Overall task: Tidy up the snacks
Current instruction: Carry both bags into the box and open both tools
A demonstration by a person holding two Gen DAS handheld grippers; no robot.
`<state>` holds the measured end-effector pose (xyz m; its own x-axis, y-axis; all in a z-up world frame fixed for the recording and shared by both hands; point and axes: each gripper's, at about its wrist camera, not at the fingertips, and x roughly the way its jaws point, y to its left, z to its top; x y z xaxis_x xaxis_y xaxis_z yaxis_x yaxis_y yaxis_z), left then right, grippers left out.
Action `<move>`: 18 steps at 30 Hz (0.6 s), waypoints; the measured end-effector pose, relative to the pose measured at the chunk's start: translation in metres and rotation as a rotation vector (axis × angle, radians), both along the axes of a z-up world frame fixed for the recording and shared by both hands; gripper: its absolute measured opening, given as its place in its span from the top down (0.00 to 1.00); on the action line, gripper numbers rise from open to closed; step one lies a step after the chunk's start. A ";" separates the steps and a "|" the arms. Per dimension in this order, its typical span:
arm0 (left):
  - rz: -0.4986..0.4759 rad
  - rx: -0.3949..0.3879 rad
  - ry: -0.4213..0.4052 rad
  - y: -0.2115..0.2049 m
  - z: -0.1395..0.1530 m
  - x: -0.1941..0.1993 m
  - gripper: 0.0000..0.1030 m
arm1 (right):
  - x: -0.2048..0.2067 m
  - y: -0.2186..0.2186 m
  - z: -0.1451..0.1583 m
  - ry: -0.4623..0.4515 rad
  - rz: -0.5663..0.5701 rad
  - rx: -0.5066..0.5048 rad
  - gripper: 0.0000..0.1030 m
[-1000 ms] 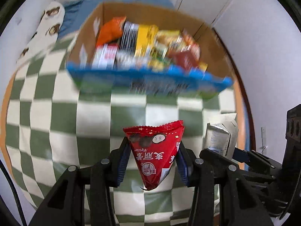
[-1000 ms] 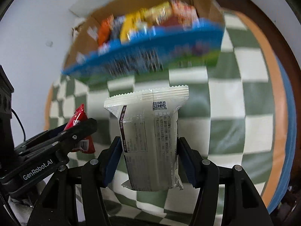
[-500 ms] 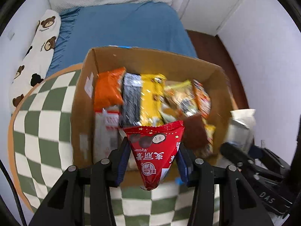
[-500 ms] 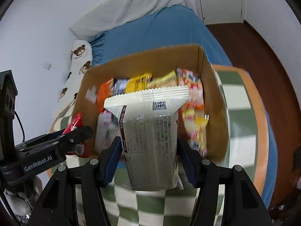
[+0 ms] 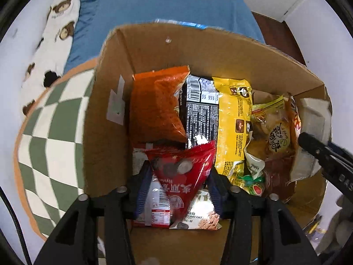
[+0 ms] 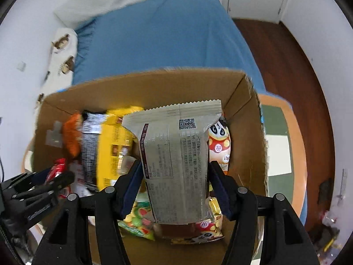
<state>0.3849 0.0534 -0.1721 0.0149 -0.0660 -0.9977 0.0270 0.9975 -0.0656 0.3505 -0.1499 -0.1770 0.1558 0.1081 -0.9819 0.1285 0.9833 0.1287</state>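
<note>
An open cardboard box [image 5: 106,137] [image 6: 247,137] holds several snack packs: an orange bag [image 5: 156,106], a black pack [image 5: 200,112] and a yellow bag [image 5: 233,119]. My left gripper [image 5: 179,190] is shut on a red triangular snack pack [image 5: 183,176] and holds it over the box's left part. My right gripper [image 6: 176,185] is shut on a white-grey snack packet [image 6: 176,159] and holds it over the box's right part. Each gripper shows in the other's view, the right one in the left wrist view [image 5: 326,159] and the left one in the right wrist view [image 6: 35,190].
The box stands on a round table with a green-and-white checked cloth [image 5: 50,132] [image 6: 278,150]. A bed with a blue sheet [image 6: 167,42] and a bear-print pillow [image 5: 53,44] lies behind. Wooden floor [image 6: 293,70] is at the right.
Both grippers have moved forward and up from the table in front of the box to above its open top, each still holding its packet.
</note>
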 end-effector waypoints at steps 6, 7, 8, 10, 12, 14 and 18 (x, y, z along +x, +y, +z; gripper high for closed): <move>-0.018 0.052 -0.059 -0.003 0.001 0.005 0.14 | 0.001 -0.010 -0.011 0.012 -0.018 -0.027 0.11; -0.018 0.054 -0.064 -0.003 0.002 0.006 0.14 | 0.000 -0.012 -0.011 0.013 -0.020 -0.027 0.09; -0.017 0.050 -0.071 -0.004 0.003 0.006 0.14 | -0.001 -0.013 -0.010 0.010 -0.019 -0.031 0.08; -0.014 0.054 -0.092 -0.006 0.007 0.006 0.14 | -0.005 -0.013 -0.006 0.000 -0.012 -0.041 0.08; -0.009 0.049 -0.104 -0.007 0.009 0.004 0.14 | -0.010 -0.012 0.001 -0.017 -0.010 -0.043 0.06; -0.001 0.033 -0.117 -0.009 0.014 -0.001 0.14 | -0.018 -0.010 0.008 -0.040 -0.002 -0.052 0.05; 0.003 0.033 -0.154 -0.011 0.024 -0.012 0.14 | -0.034 -0.006 0.020 -0.071 0.009 -0.066 0.05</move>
<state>0.3733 0.0419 -0.1482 0.1679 -0.0327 -0.9853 0.0312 0.9991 -0.0278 0.3164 -0.1558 -0.1573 0.2241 0.0457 -0.9735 0.1120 0.9911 0.0723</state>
